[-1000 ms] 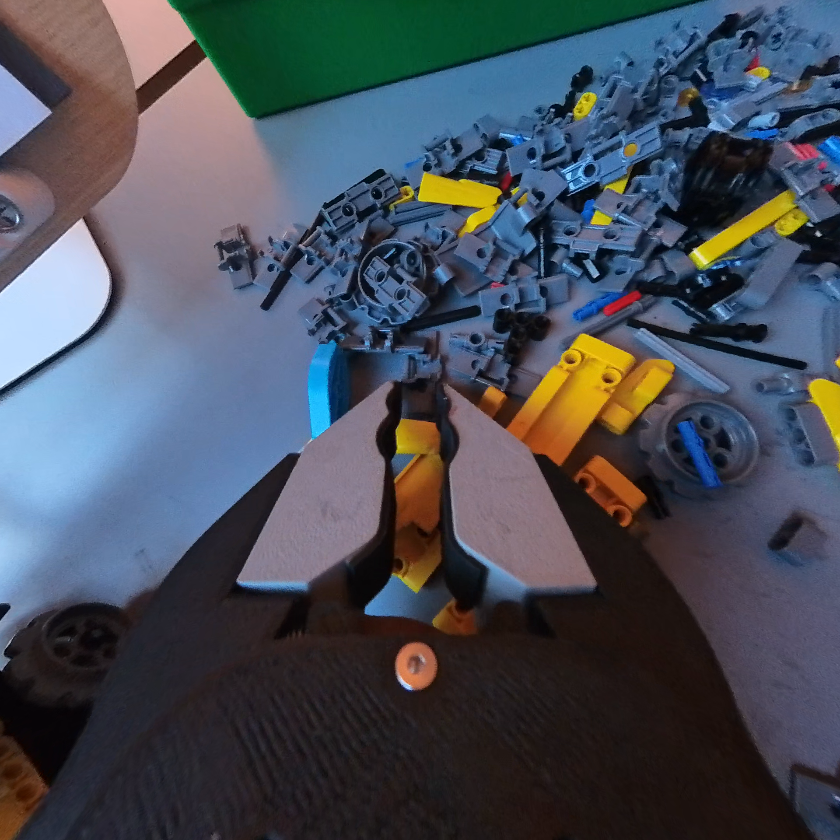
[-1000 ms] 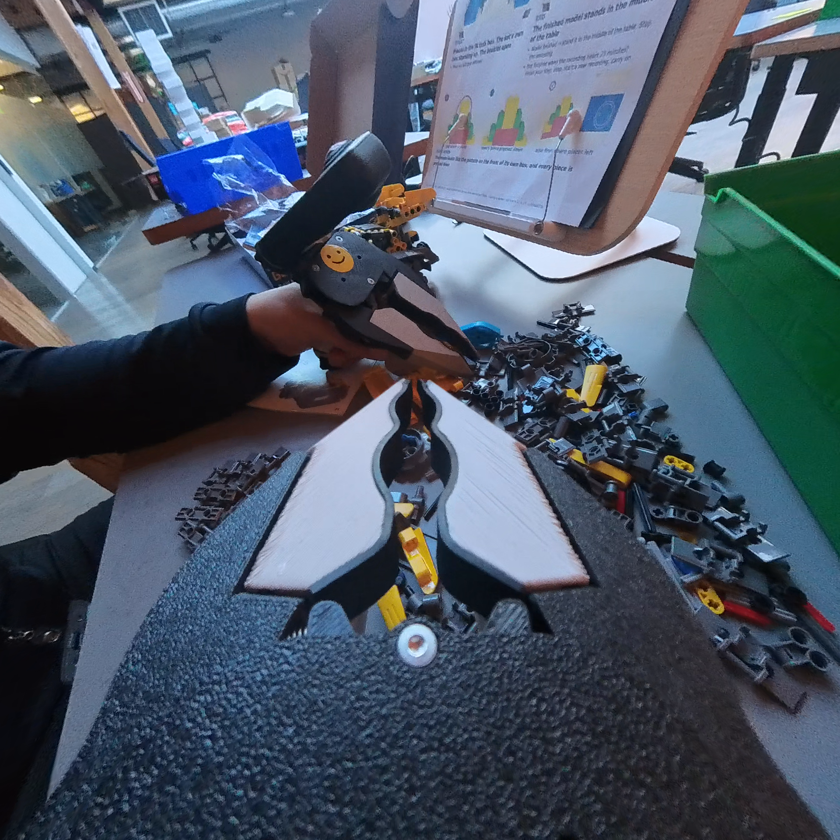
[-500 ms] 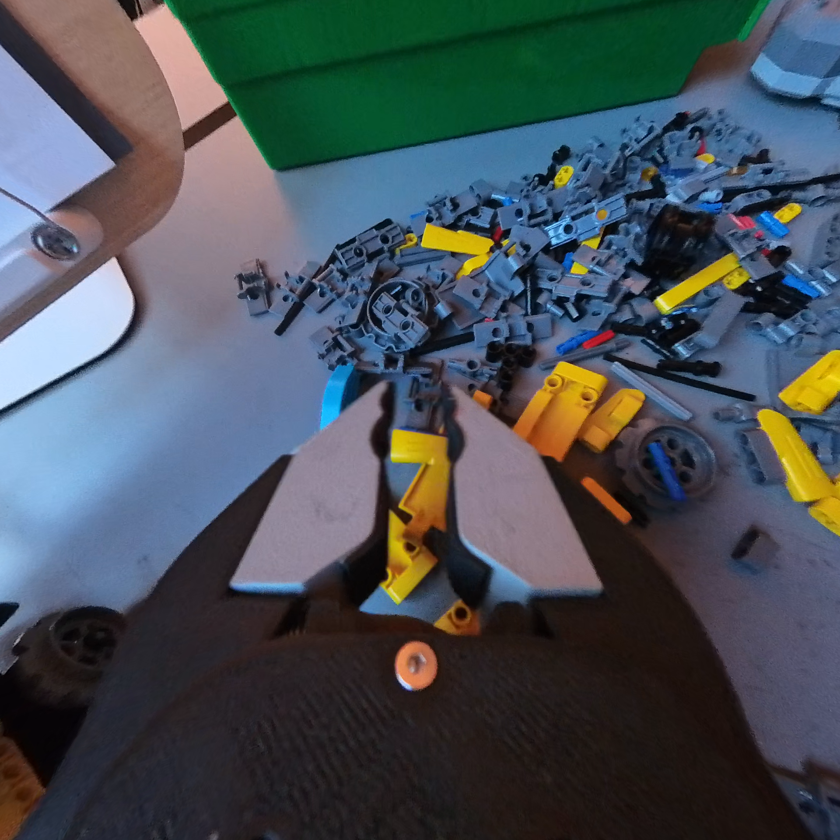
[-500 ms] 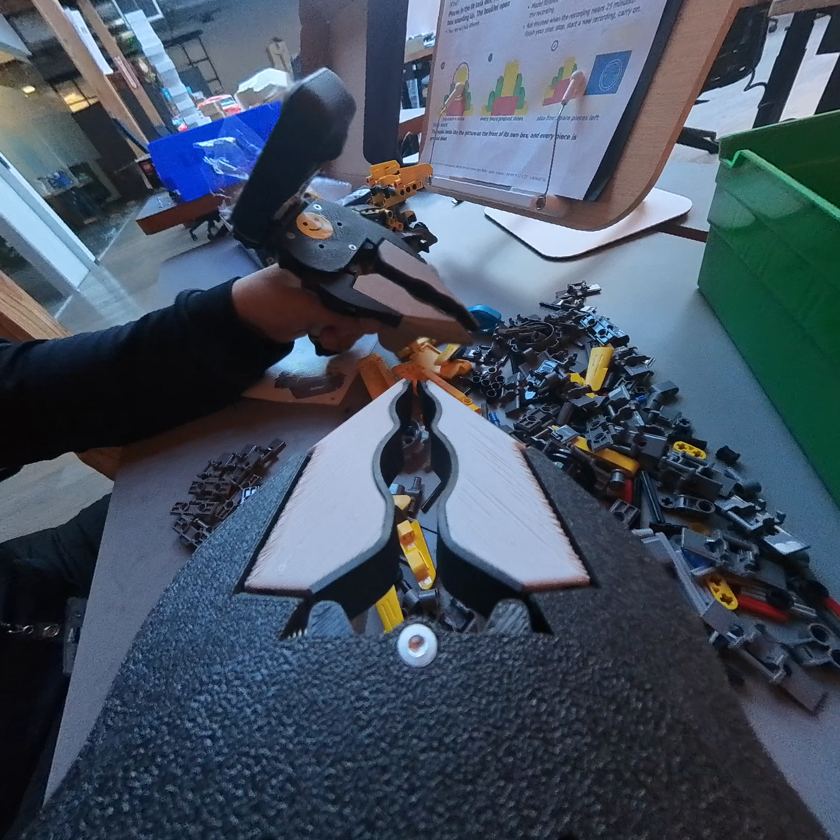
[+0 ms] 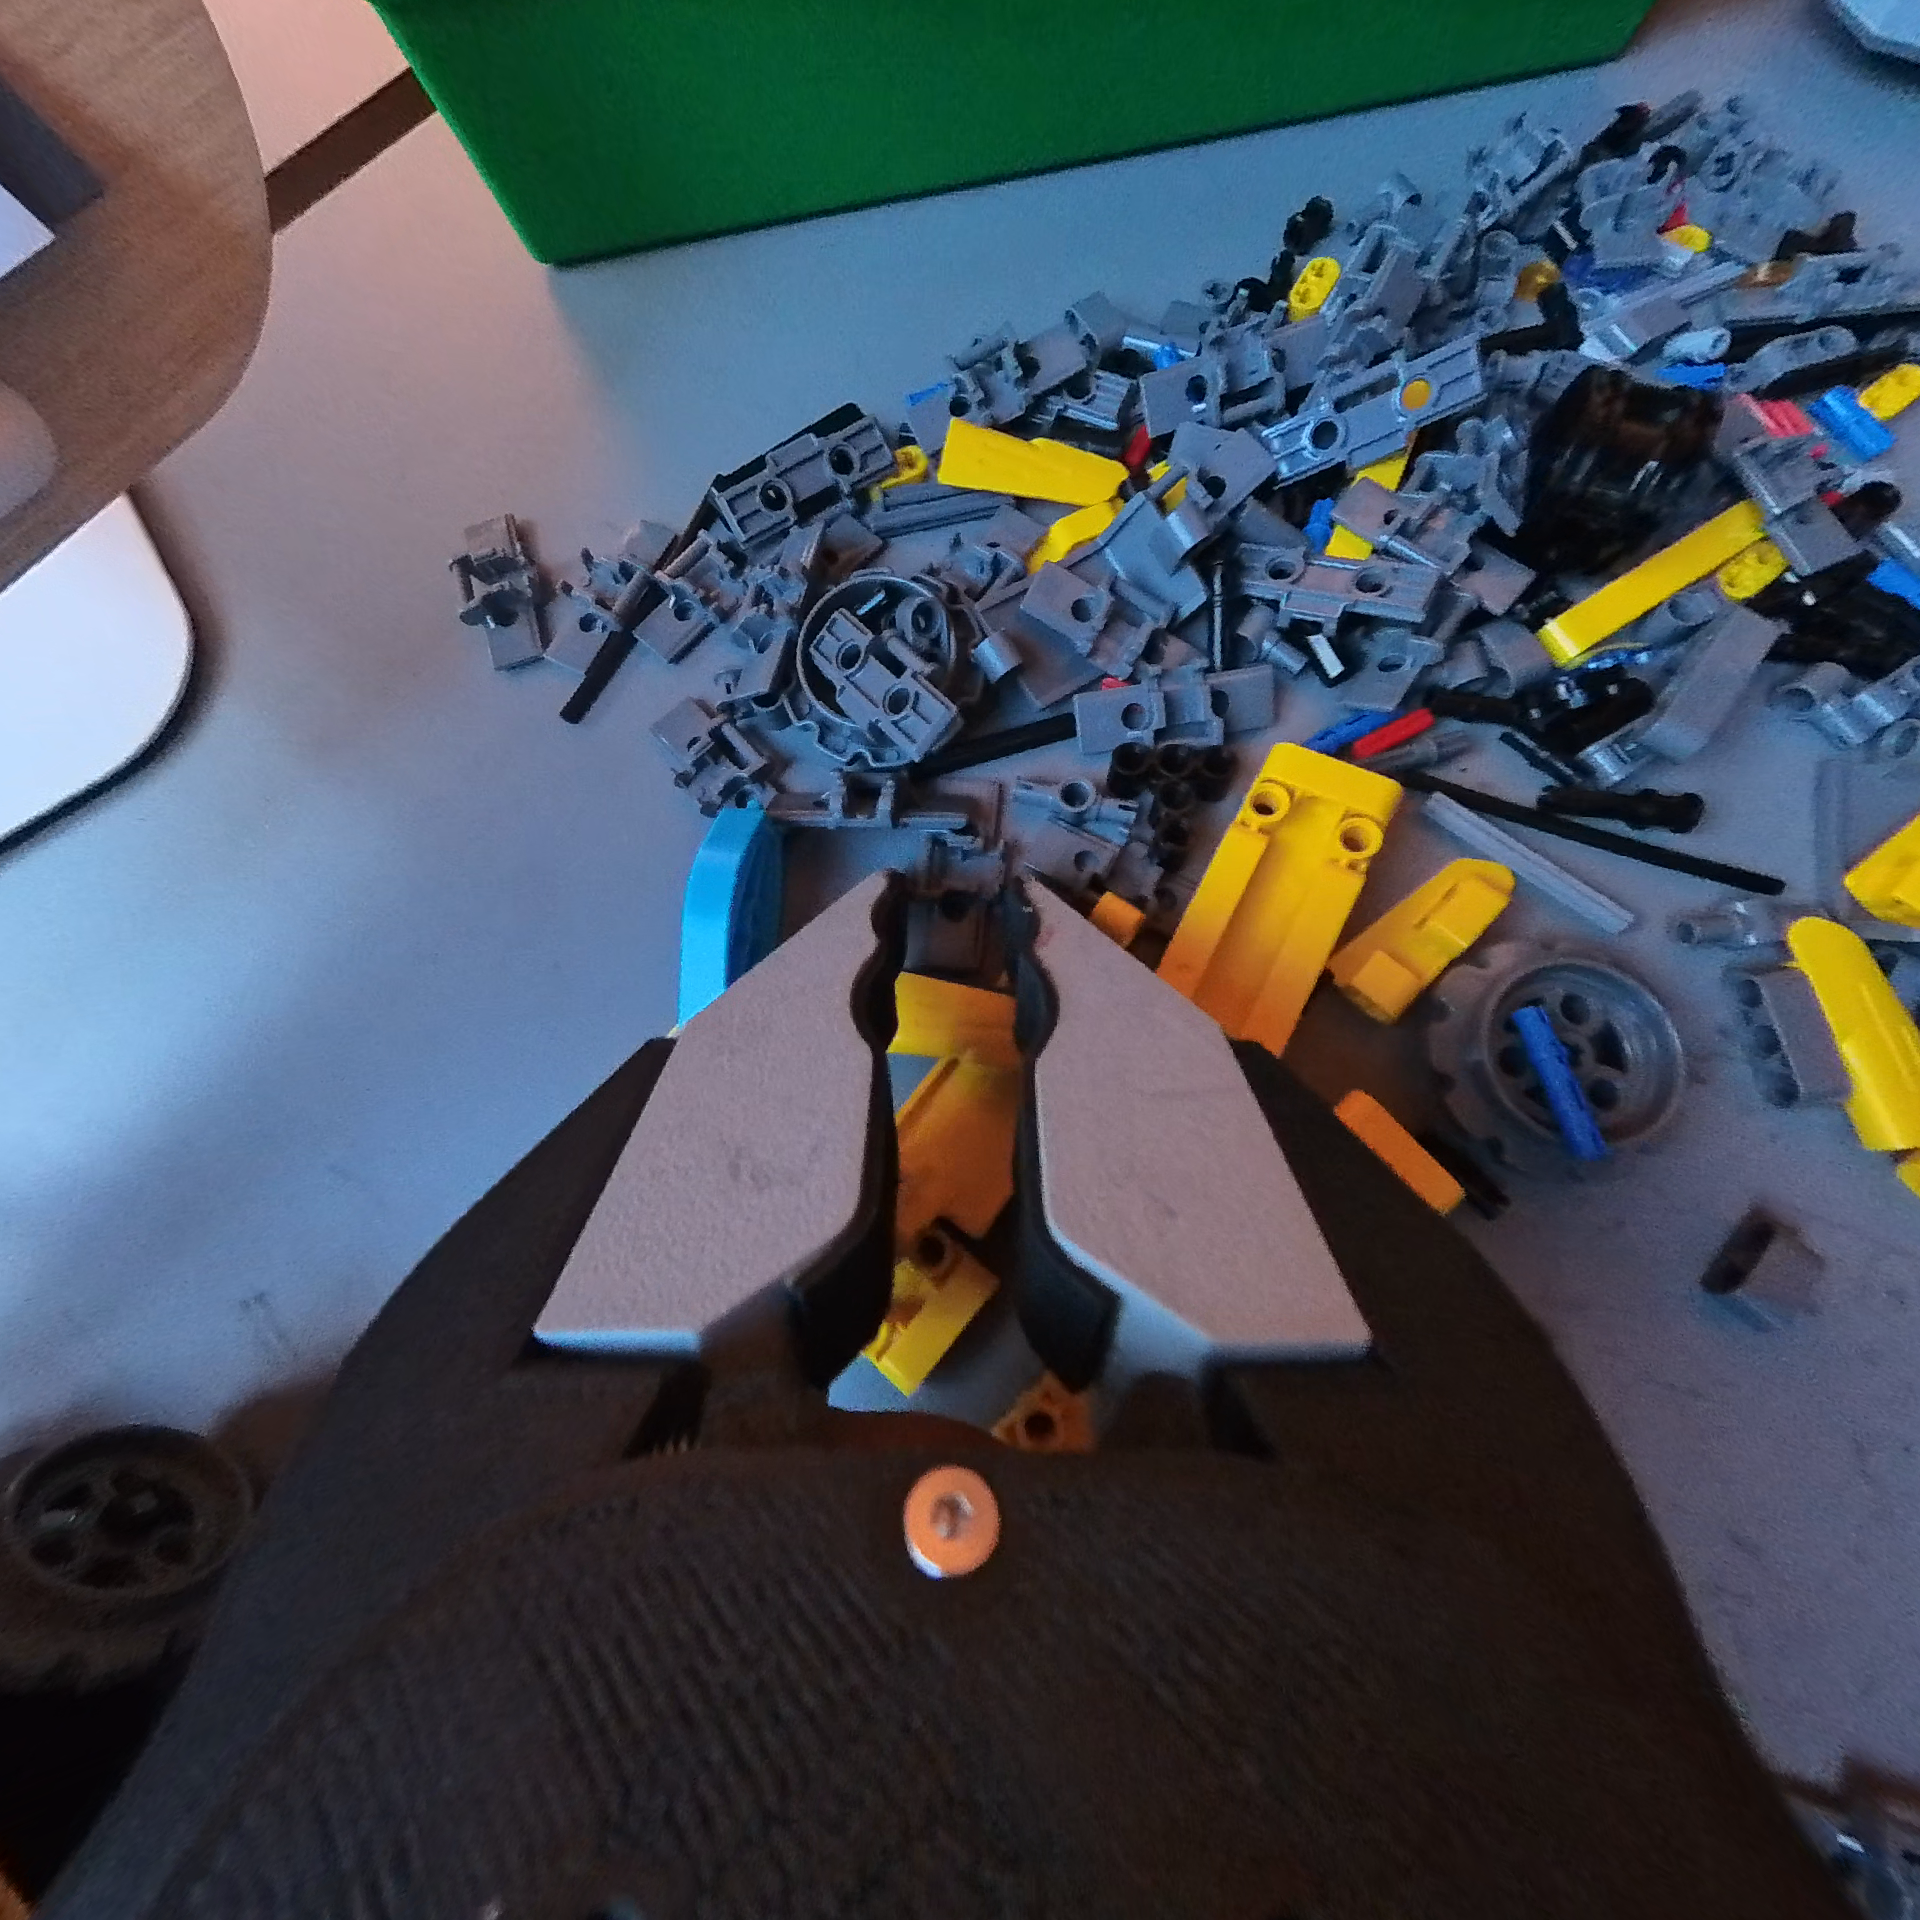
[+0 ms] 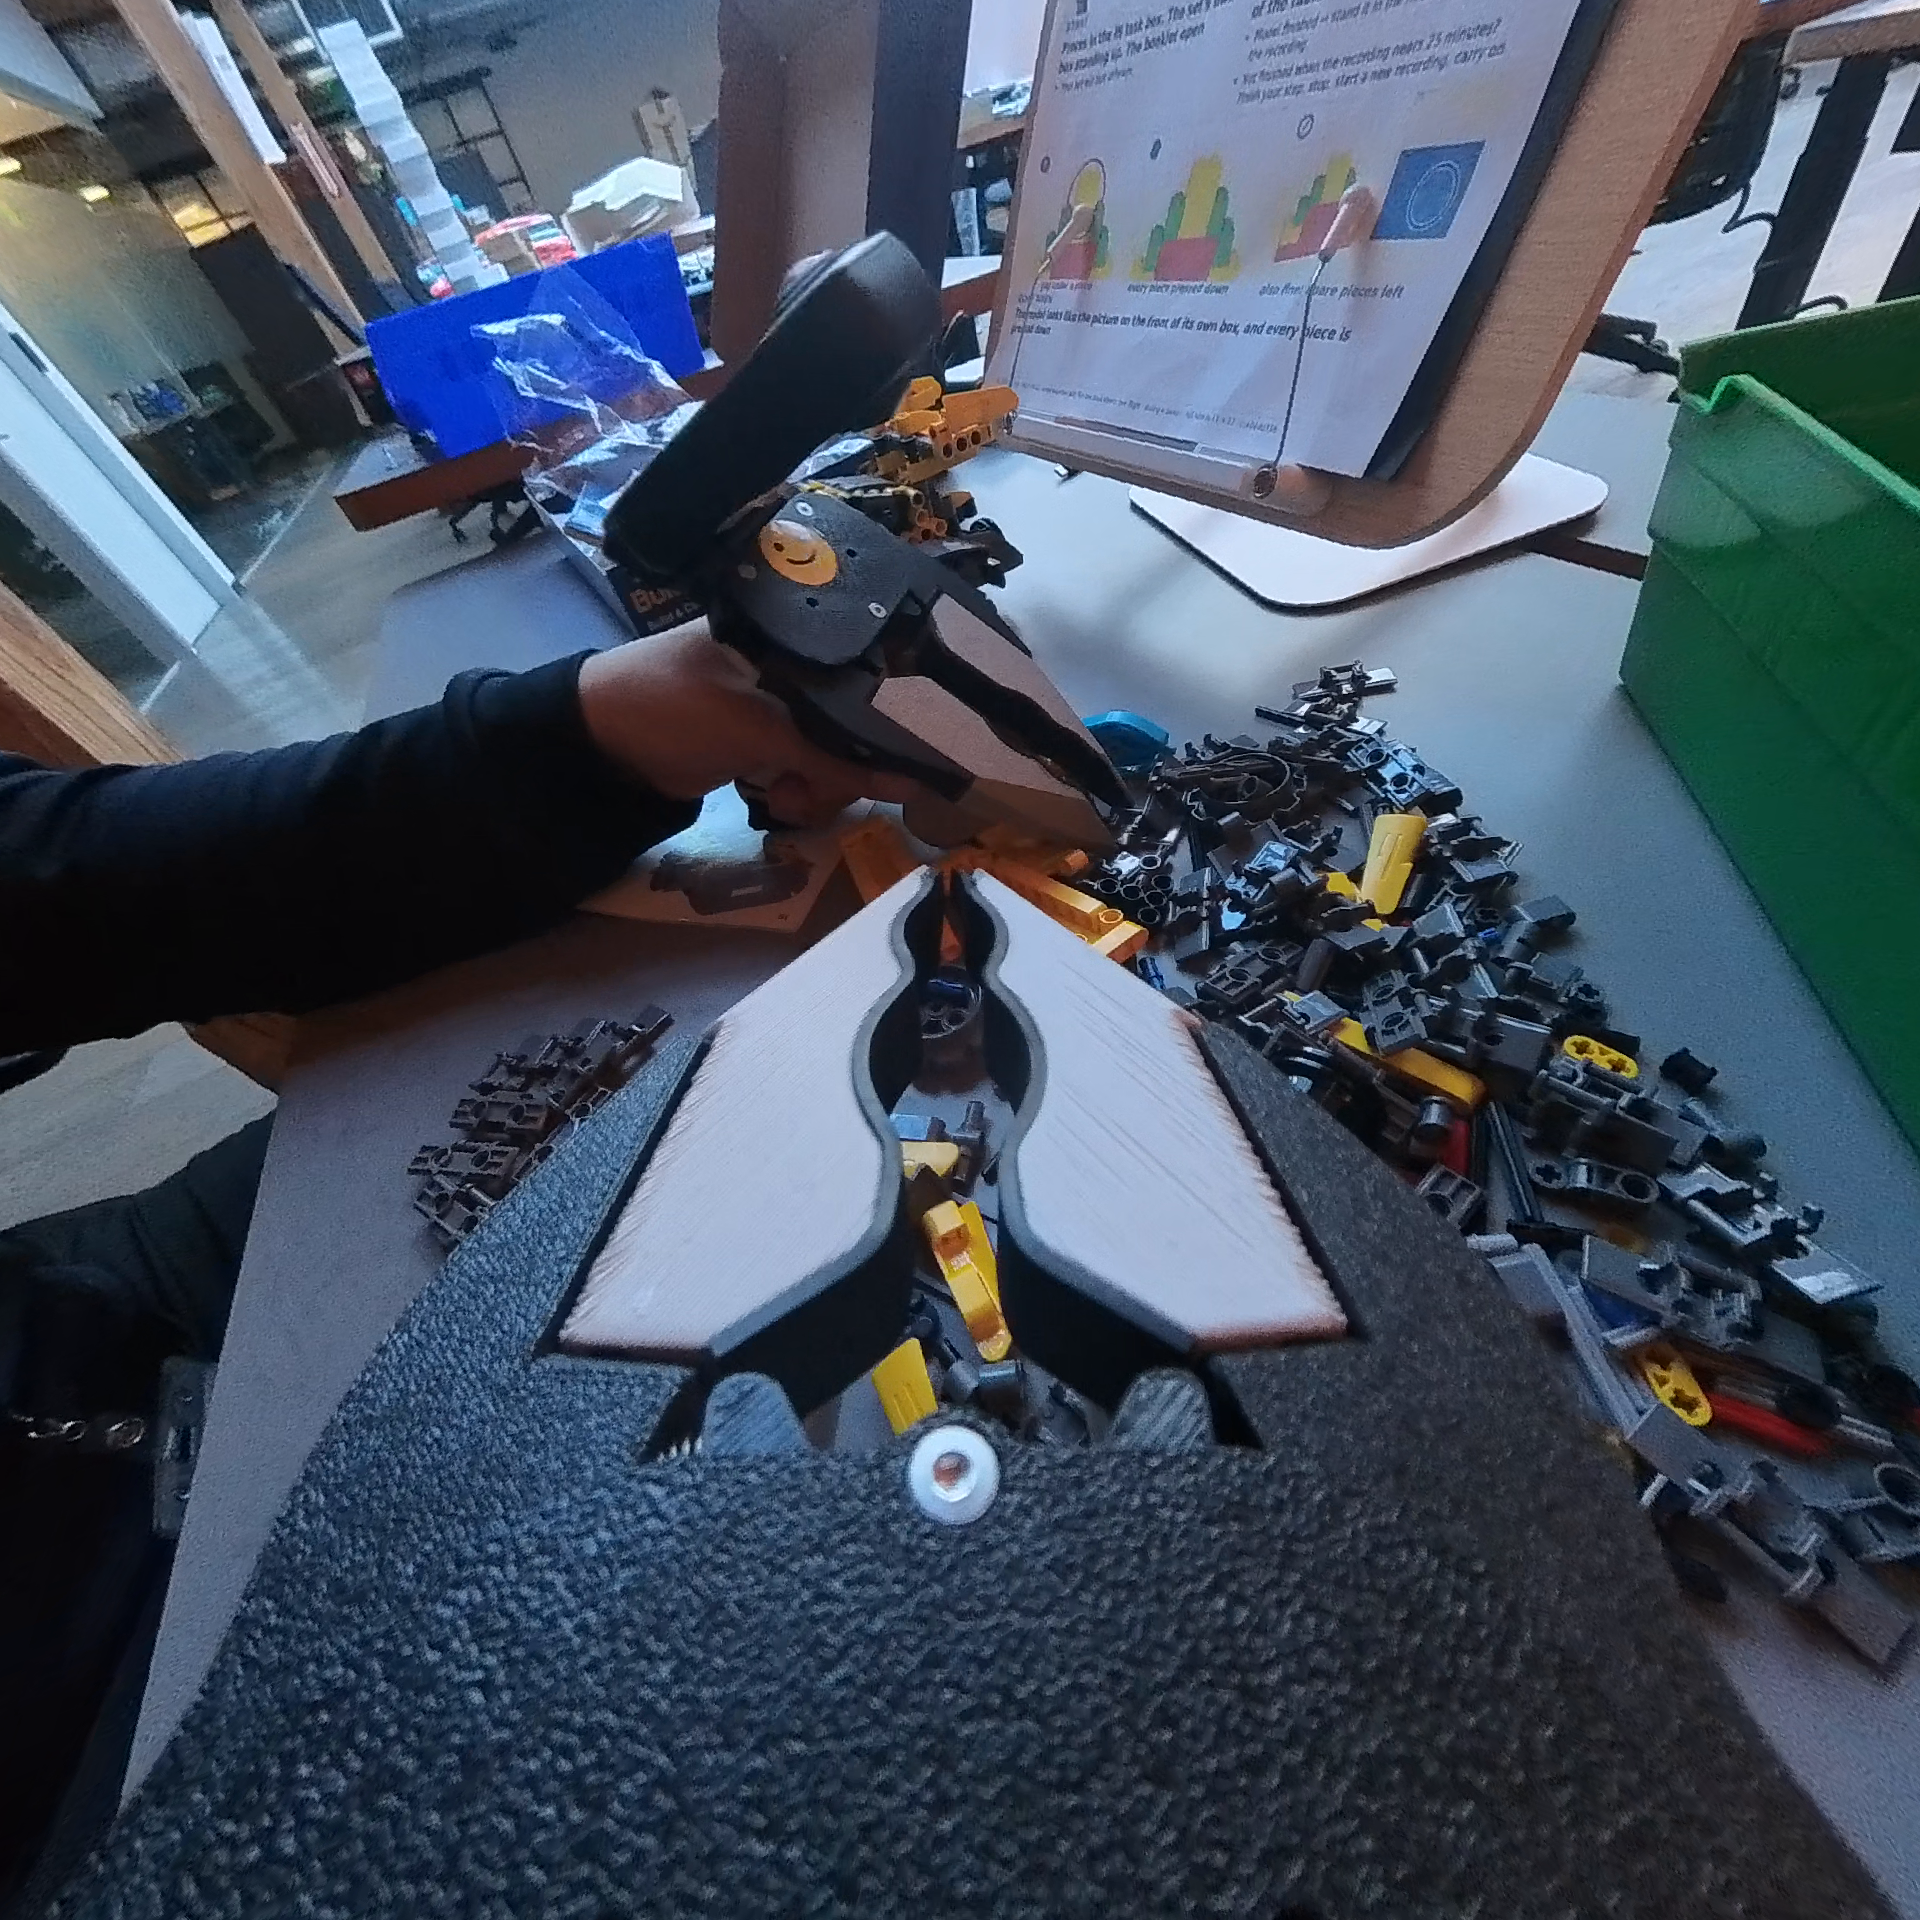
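My left gripper (image 5: 951,894) is shut on a small dark grey piece (image 5: 951,930) at the near edge of a pile of grey, black and yellow building pieces (image 5: 1299,582). A blue curved piece (image 5: 727,914) lies just left of its tips and a yellow panel (image 5: 1288,894) just right. In the right wrist view a hand (image 6: 675,727) holds the left gripper (image 6: 1107,821) low over the same pile (image 6: 1403,987). My right gripper (image 6: 940,883) hovers above the pile with its jaws together. I cannot tell whether anything thin is pinched between them.
A green bin (image 5: 935,104) stands behind the pile, at the right in the right wrist view (image 6: 1818,675). A wooden stand with a printed sheet (image 6: 1299,260) is at the back. A grey wheel hub (image 5: 1558,1060), a black tyre (image 5: 114,1548) and a heap of dark connectors (image 6: 530,1101) lie nearby.
The left gripper lifted and tilted up half a second ago, then came back down to the pile's near edge, still shut on the grey piece. The right gripper stayed shut.
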Tool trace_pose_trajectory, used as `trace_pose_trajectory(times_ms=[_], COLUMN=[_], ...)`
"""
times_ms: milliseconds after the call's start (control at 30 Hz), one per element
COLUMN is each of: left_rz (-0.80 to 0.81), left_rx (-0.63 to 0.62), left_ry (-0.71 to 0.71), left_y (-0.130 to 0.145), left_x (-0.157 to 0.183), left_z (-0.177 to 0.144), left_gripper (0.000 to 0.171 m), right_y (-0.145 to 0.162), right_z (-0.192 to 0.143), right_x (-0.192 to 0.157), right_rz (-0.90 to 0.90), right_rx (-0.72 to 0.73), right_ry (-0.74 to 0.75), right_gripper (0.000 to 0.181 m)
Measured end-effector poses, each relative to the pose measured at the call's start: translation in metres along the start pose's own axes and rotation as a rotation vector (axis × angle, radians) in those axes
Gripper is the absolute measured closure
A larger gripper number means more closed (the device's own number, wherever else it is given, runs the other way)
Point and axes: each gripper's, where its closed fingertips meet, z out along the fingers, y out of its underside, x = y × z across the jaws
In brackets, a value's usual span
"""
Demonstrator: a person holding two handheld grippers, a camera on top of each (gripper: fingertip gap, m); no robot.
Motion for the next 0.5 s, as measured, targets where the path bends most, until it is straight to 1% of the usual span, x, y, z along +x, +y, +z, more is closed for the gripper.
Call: trace_pose_trajectory(times_ms=[67, 133, 233, 267, 333, 400, 467, 500], left_rz=[0.028, 0.053, 0.124, 0.167, 0.302, 0.509, 0.671, 0.714], left_rx=[0.013, 0.051, 0.116, 0.132, 0.196, 0.337, 0.494, 0.527], left_ry=[-0.017, -0.022, -0.037, -0.017, 0.038, 0.098, 0.091, 0.085], left_y=[-0.002, -0.010, -0.024, -0.028, -0.037, -0.050, -0.062, -0.066], left_x=[0.001, 0.003, 0.007, 0.013, 0.034, 0.070, 0.099, 0.108], left_z=[-0.002, -0.007, -0.022, -0.027, -0.038, -0.054, -0.071, -0.075], left_gripper=[0.157, 0.157, 0.157, 0.156, 0.157, 0.156, 0.157, 0.157], right_y=[0.000, 0.000, 0.000, 0.000, 0.002, 0.005, 0.009, 0.010], right_z=[0.000, -0.001, -0.002, -0.002, -0.001, 0.002, 0.005, 0.006], right_x=[0.001, 0.001, 0.003, 0.003, 0.004, 0.005, 0.005, 0.004], right_rz=[0.000, 0.001, 0.011, 0.019, 0.050, 0.091, 0.127, 0.140], right_rx=[0.000, 0.001, 0.001, -0.001, -0.005, -0.013, -0.032, -0.037], right_ry=[0.005, 0.006, 0.008, 0.006, -0.003, -0.013, -0.026, -0.037], right_gripper=[0.179, 0.179, 0.179, 0.178, 0.175, 0.167, 0.160, 0.158])
